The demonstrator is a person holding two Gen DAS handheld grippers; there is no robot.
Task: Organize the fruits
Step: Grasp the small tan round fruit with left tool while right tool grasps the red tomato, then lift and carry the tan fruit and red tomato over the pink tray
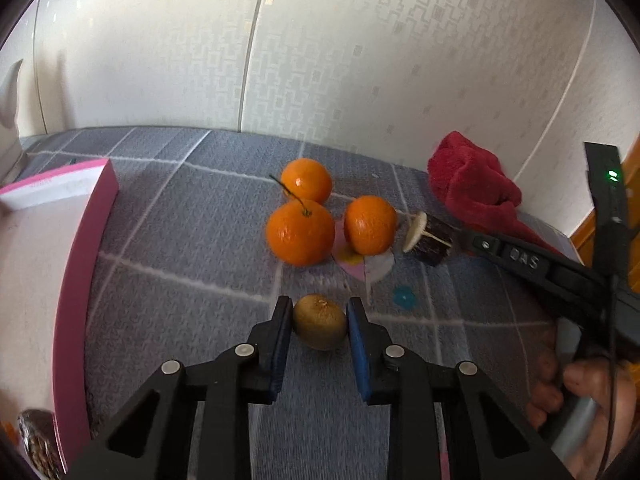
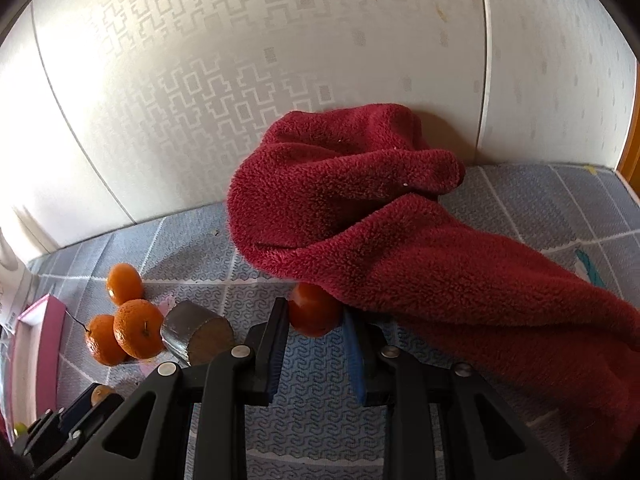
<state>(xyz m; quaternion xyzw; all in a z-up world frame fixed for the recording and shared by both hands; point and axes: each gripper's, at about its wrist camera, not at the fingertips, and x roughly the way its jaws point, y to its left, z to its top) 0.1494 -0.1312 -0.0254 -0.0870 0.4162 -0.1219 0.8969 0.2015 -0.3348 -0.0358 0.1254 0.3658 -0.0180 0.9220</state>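
Note:
A brown kiwi (image 1: 320,322) lies on the grey patterned cloth (image 1: 180,280), and my left gripper (image 1: 320,309) is shut on it, a pad against each side. Just beyond it sit three oranges (image 1: 300,234) in a cluster. My right gripper (image 2: 314,316) is shut on a fourth orange (image 2: 312,312), which is half tucked under the edge of a red towel (image 2: 400,220). In the right wrist view the three oranges (image 2: 138,334) appear at the left. The left gripper (image 2: 86,404) with the kiwi (image 2: 102,394) shows at the lower left.
A pink-sided box (image 1: 80,248) stands at the left. A dark stubby cylinder (image 1: 430,242) with a pale end lies between the oranges and the towel (image 1: 472,192). The right gripper's black body (image 1: 520,258) and a hand (image 1: 580,388) fill the right side. A patterned wall (image 1: 320,60) bounds the back.

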